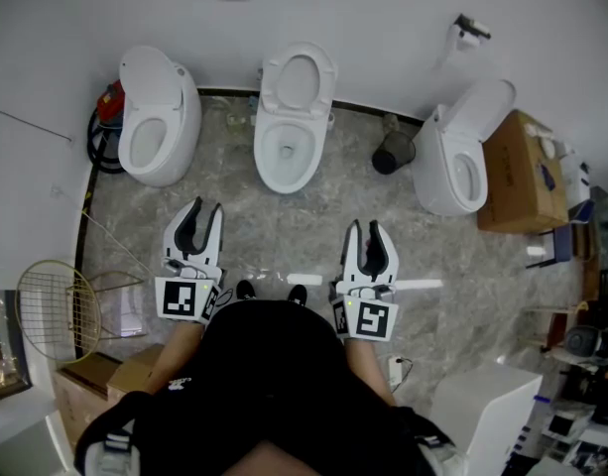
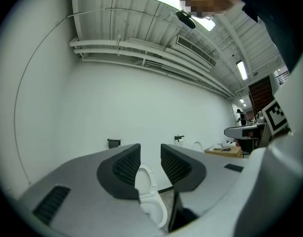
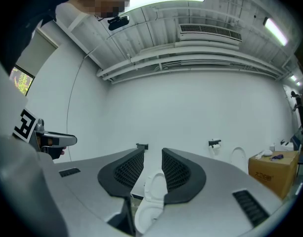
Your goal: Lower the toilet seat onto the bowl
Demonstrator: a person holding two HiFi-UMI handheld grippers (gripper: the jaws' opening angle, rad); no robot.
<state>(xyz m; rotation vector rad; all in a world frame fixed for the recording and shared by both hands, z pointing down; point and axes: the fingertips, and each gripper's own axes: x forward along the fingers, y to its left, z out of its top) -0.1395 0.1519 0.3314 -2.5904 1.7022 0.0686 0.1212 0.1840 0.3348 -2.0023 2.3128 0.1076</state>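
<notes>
Against the far wall stands the middle white toilet (image 1: pixel 287 152), its seat (image 1: pixel 299 79) raised upright with the lid above the open bowl. Both grippers hang well short of it, over the marble floor in front of the person. My left gripper (image 1: pixel 206 208) is a little open with nothing between its jaws; in the left gripper view (image 2: pixel 150 149) the raised seat (image 2: pixel 146 179) shows through the gap. My right gripper (image 1: pixel 365 226) is likewise slightly open and holds nothing; the right gripper view (image 3: pixel 152 154) shows the same toilet (image 3: pixel 152 191) far ahead between the pads.
A second toilet (image 1: pixel 157 117) stands at the left with a red appliance (image 1: pixel 110 105) beside it, a third toilet (image 1: pixel 462 152) at the right. A black bin (image 1: pixel 393 152) sits between middle and right toilets. A cardboard box (image 1: pixel 522 172) is at far right, a racket (image 1: pixel 56 310) at left.
</notes>
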